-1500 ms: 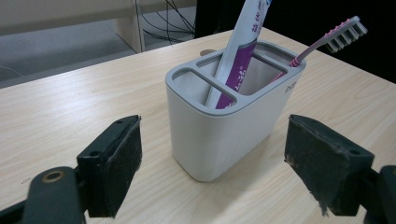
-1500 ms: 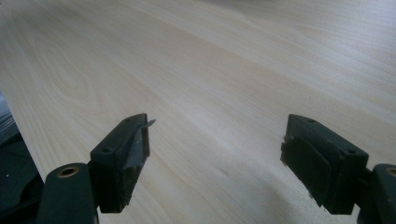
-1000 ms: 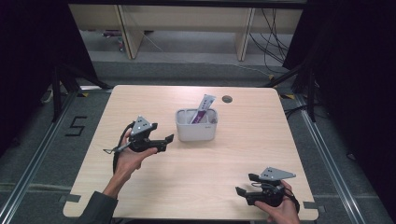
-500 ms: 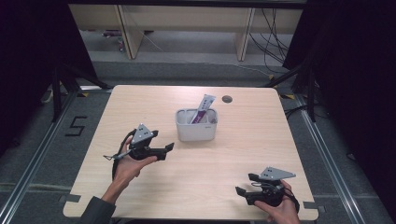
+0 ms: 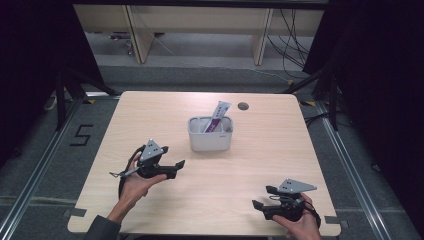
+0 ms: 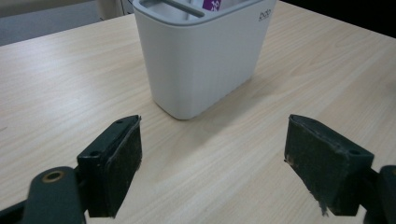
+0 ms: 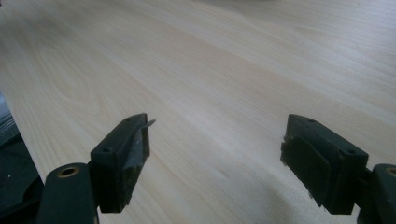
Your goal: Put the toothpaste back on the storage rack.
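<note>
Both claws wide open, nothing gripped, white holder standing mid-worktop

The left claw [image 5: 177,165] hovers near the white ribbed plastic holder [image 5: 210,135], on its near-left side, jaws spread apart and pointing at its wall [image 6: 201,65]; a purple-and-white tube [image 5: 218,114] leans upright inside the holder, and the right claw [image 5: 260,197] sits well apart from the holder at the near-right corner of the pale wooden worktop [image 5: 150,115], jaws parted over bare wood [image 7: 224,93]

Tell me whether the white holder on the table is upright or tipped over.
Upright. The white holder stands on its base on the table, opening upward, with a purple tube sticking out of the top at a lean.
</note>
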`<state>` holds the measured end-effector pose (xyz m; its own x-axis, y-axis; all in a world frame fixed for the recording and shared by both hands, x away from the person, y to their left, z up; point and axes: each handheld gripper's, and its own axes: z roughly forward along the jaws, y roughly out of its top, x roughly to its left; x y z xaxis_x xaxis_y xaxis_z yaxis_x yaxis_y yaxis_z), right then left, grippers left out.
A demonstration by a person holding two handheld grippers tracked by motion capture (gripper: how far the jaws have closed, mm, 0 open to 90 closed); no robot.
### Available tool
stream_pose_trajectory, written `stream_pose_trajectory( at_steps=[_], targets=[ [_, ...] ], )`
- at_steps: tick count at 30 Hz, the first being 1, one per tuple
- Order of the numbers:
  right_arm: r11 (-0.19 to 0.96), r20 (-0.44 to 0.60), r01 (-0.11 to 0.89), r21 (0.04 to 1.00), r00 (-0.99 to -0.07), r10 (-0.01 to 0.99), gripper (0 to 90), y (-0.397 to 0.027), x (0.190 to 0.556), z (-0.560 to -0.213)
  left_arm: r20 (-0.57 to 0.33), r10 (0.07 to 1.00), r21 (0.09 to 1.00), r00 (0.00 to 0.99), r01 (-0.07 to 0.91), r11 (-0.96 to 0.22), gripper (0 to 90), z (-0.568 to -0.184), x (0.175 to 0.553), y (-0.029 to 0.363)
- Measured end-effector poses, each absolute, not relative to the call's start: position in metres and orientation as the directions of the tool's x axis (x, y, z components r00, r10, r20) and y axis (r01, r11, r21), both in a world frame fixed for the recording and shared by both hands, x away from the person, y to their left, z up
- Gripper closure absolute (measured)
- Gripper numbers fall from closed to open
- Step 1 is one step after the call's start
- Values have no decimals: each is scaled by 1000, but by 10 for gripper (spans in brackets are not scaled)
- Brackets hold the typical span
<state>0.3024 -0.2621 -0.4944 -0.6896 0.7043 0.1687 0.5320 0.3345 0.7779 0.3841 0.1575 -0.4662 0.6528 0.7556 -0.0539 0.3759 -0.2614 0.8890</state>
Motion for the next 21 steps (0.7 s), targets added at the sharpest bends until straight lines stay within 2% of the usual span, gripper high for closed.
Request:
stream_pose_trajectory(
  at_steps=[21],
  targets=[
    [336, 165, 529, 779, -690, 704, 238, -262, 302, -493, -68, 742, 881, 666, 389, -268, 183, -483, 352, 173]
  ],
)
